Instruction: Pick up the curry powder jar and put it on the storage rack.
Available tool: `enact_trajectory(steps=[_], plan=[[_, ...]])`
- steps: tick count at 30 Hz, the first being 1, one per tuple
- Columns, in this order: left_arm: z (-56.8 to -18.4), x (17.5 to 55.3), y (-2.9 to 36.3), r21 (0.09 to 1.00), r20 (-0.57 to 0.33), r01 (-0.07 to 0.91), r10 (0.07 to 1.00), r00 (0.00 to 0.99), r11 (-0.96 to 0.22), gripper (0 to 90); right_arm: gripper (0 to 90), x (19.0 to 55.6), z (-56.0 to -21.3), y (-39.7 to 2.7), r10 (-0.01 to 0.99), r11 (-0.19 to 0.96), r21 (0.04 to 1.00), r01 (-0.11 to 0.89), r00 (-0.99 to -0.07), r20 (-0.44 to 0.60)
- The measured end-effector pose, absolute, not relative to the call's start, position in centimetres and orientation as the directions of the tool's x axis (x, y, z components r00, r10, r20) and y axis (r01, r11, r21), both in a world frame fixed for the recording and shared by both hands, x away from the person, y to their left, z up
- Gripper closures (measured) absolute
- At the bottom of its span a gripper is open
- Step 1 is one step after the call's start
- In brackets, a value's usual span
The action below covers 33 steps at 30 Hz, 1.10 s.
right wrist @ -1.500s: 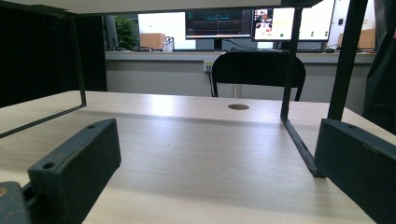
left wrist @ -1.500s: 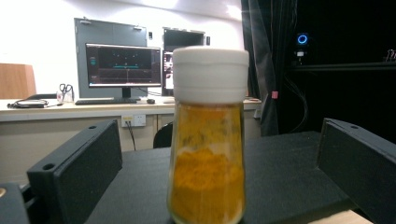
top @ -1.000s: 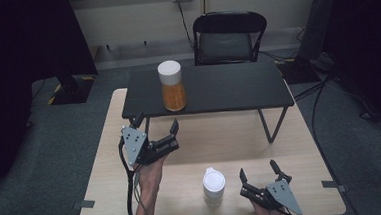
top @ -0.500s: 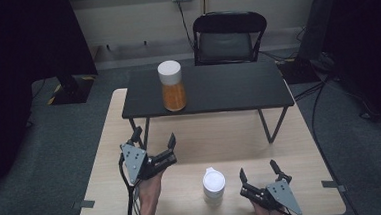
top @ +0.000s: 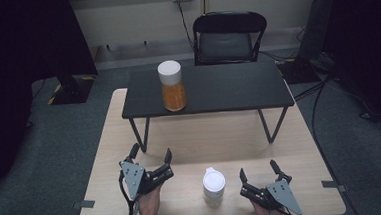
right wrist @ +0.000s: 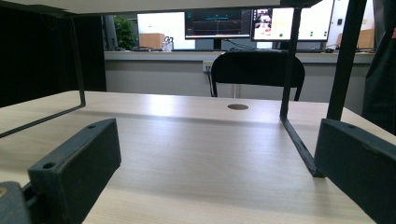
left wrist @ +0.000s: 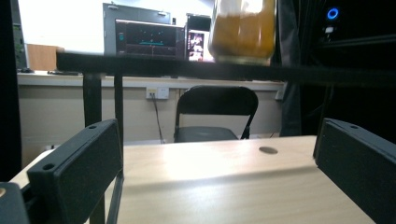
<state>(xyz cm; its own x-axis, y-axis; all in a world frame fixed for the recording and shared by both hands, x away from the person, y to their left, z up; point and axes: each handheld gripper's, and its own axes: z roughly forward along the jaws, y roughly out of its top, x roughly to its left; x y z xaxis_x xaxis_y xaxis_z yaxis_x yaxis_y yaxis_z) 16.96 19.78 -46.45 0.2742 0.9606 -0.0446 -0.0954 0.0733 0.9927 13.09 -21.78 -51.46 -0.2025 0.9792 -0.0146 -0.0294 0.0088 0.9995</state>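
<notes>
A jar of orange stuff with a white lid stands on the left part of a low black table, and its base shows at the top of the left gripper view. A small white-lidded container sits on the wooden table between my two grippers. My left gripper rests at the front left, open and empty, its jaws wide apart. My right gripper lies at the front right, also open with nothing between its jaws.
The wooden table carries the black table, whose wire legs stand ahead of my right gripper. A black folding chair stands behind it. Cables lie on the grey floor at the right.
My left gripper has pulled back toward the front edge of the wooden table and lowered. The right gripper and the white container have not moved.
</notes>
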Motion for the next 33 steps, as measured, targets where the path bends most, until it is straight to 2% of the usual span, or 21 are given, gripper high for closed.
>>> enact_trajectory(steps=[8,26,33], plan=[[-48.5,16.3,19.1,0.996,-0.047,-0.056,0.967,0.252,0.063,0.0,0.0,13.1,-51.5,-21.8,0.979,0.009,1.0,-0.03,-0.203,-0.015],[-52.1,15.0,18.2,0.997,0.019,-0.072,0.976,0.216,-0.004,0.2,0.0,13.1,-51.5,-21.8,0.979,0.009,1.0,-0.029,-0.203,-0.015],[-52.4,14.9,18.3,0.998,0.013,-0.065,0.976,0.216,0.001,0.2,0.0,13.1,-51.5,-21.8,0.979,0.009,1.0,-0.03,-0.203,-0.015]])
